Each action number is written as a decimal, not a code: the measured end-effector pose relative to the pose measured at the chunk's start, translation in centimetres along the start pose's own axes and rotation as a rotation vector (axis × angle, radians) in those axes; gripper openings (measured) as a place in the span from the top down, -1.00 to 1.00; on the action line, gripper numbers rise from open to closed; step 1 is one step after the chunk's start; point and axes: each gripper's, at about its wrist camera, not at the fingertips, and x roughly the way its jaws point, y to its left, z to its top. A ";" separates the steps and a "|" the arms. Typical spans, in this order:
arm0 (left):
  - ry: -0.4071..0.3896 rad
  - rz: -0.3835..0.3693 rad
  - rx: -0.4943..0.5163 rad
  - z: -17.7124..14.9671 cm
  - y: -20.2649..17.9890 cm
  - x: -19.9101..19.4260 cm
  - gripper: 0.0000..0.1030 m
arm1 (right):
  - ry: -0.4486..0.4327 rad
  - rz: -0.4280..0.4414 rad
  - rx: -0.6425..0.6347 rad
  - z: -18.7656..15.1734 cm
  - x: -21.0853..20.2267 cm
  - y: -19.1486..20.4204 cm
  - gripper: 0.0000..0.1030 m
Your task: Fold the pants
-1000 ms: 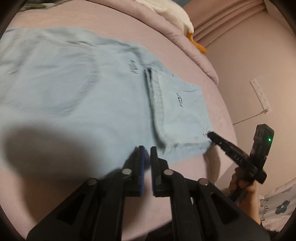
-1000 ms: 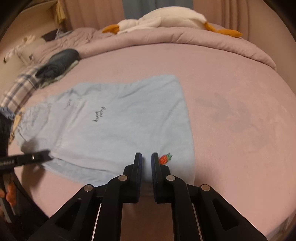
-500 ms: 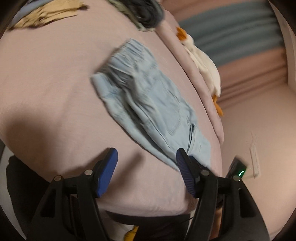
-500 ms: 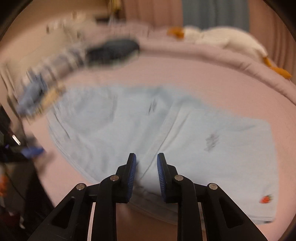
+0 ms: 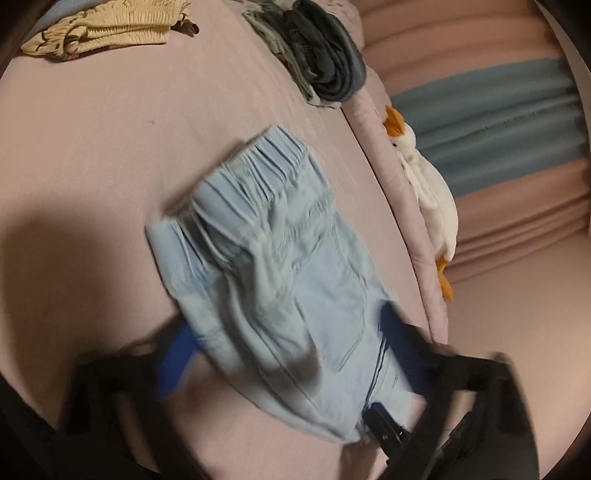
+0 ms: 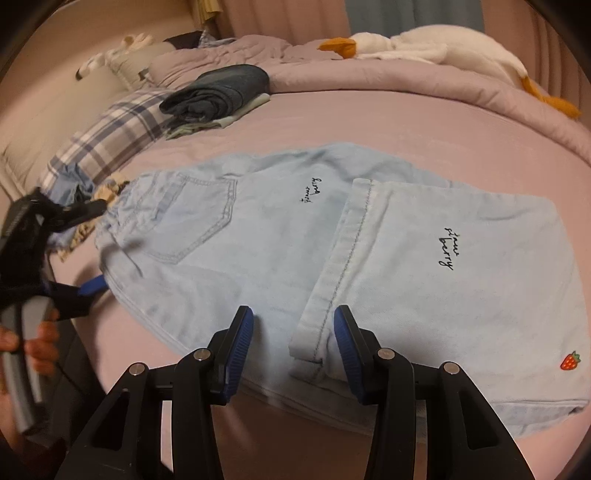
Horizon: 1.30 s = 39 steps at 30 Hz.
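Note:
Light blue denim pants point(image 6: 280, 236) lie flat on the pink bed, legs folded back so the hem point(image 6: 332, 280) lies across the thigh. In the left wrist view the pants point(image 5: 280, 280) show waistband and back pocket. My left gripper point(image 5: 291, 347) is open, its blue pads either side of the waistband end, blurred; it also shows in the right wrist view point(image 6: 92, 251). My right gripper point(image 6: 293, 332) is open, its pads either side of the folded hem's near corner.
A pile of dark folded jeans point(image 6: 221, 92) and a plaid cloth point(image 6: 107, 136) lie at the back left. A yellow garment point(image 5: 107, 26) lies far off. A white goose plush point(image 6: 436, 44) rests on the rolled duvet behind. The bed edge is near.
Both grippers have opened wide. The left one swung from the hem side to the waistband end. The right one moved from the strawberry corner to the folded hem.

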 end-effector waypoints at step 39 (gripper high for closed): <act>-0.006 -0.074 0.438 -0.6 -6.4 -2.4 0.61 | 0.130 -0.002 -0.009 -1.7 -3.5 3.8 0.82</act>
